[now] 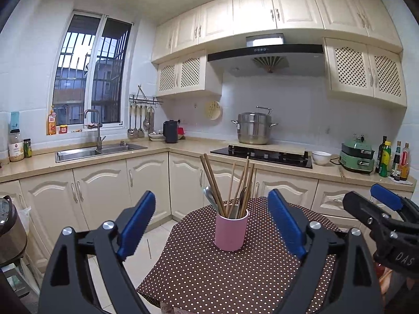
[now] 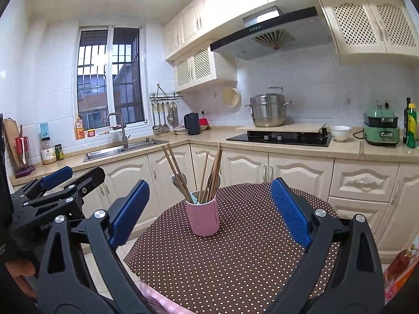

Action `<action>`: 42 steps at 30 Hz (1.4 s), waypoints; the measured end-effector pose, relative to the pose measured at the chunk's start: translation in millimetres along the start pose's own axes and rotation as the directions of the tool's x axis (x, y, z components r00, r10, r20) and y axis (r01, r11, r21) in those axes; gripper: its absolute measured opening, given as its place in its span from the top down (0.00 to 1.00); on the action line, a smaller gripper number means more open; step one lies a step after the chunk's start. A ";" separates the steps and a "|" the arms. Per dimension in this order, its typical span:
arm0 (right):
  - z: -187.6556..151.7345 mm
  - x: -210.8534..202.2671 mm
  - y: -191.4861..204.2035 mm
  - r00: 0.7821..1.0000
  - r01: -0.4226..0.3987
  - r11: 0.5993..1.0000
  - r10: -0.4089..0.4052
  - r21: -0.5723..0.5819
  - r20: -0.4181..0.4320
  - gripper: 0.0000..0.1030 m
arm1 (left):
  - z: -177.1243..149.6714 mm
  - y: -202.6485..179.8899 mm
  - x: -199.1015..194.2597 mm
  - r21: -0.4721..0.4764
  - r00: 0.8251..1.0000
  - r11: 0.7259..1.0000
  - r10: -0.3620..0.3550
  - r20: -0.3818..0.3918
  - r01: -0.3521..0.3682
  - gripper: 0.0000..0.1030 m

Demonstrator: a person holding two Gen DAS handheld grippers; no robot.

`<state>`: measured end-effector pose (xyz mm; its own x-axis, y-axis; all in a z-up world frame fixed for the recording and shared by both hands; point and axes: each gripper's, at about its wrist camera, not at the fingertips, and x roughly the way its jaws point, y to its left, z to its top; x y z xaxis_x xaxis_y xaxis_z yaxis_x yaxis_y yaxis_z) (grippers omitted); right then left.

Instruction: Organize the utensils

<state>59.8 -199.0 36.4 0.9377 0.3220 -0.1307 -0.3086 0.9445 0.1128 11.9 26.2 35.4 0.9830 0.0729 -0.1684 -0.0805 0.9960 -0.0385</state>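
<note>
One pink cup (image 1: 231, 233), upright at frame centre on a round table under a brown white-dotted tablecloth (image 1: 222, 274), sits near the table's far edge. Contents: wooden chopsticks (image 1: 213, 183), roughly eight sticks fanned left and right, exact count uncertain where they overlap; two metal spoons (image 1: 210, 196), bowls up, one on the left and a darker one on the right half hidden behind the sticks. In the right wrist view something pale blue shows at the cup rim, too small to identify.

Two grippers. Left gripper (image 1: 210, 225): jaws spread wide, blue pads either side of the cup in the frame, holding nothing, short of the cup. Right gripper (image 2: 207, 213): jaws likewise spread and empty, cup between them in the frame but apart from both pads. Each gripper shows at the edge of the other's view, cut off by the frame.

Surroundings: one double sink (image 1: 97, 153) with one faucet, centre left; one rack of hanging ladles (image 1: 140, 120); one black kettle (image 1: 170, 131); one black cooktop (image 1: 262, 154); one steel stockpot (image 1: 254, 129) behind it; one white bowl (image 1: 321, 157); one green cooker (image 1: 357, 158); a cluster of bottles (image 1: 392, 161) at far right, number unclear. One stray stick (image 1: 149, 248) lies on the floor tiles lower left.
</note>
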 end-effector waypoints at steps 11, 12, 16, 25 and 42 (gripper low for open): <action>6.5 -26.1 18.1 0.998 0.009 0.998 -0.004 -0.067 0.069 0.08 | 6.6 -0.5 -31.5 0.023 0.999 1.000 -0.003 0.054 0.002 0.14; 6.7 -27.9 19.4 0.997 0.008 0.997 -0.003 -0.070 0.075 0.08 | 7.0 -1.4 -34.2 0.025 0.998 1.000 -0.004 0.062 0.003 0.14; 8.2 -32.8 22.4 0.996 0.014 0.996 -0.007 -0.084 0.091 0.08 | 7.9 -4.8 -44.6 0.042 0.995 0.999 -0.005 0.099 0.001 0.14; 9.7 -33.9 22.3 0.994 0.014 0.996 -0.004 -0.091 0.106 0.08 | 10.6 -10.0 -49.8 0.055 0.992 0.998 0.014 0.123 -0.021 0.14; 5.8 -23.6 21.7 0.996 0.018 0.995 -0.009 -0.097 0.092 0.08 | 6.4 -6.9 -34.9 0.050 0.994 0.999 0.010 0.109 -0.016 0.14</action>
<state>31.9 -186.5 47.6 0.9511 0.3061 -0.0409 -0.3058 0.9520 0.0146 -20.8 17.1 47.8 0.9943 0.0881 -0.0602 -0.0874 0.9961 0.0136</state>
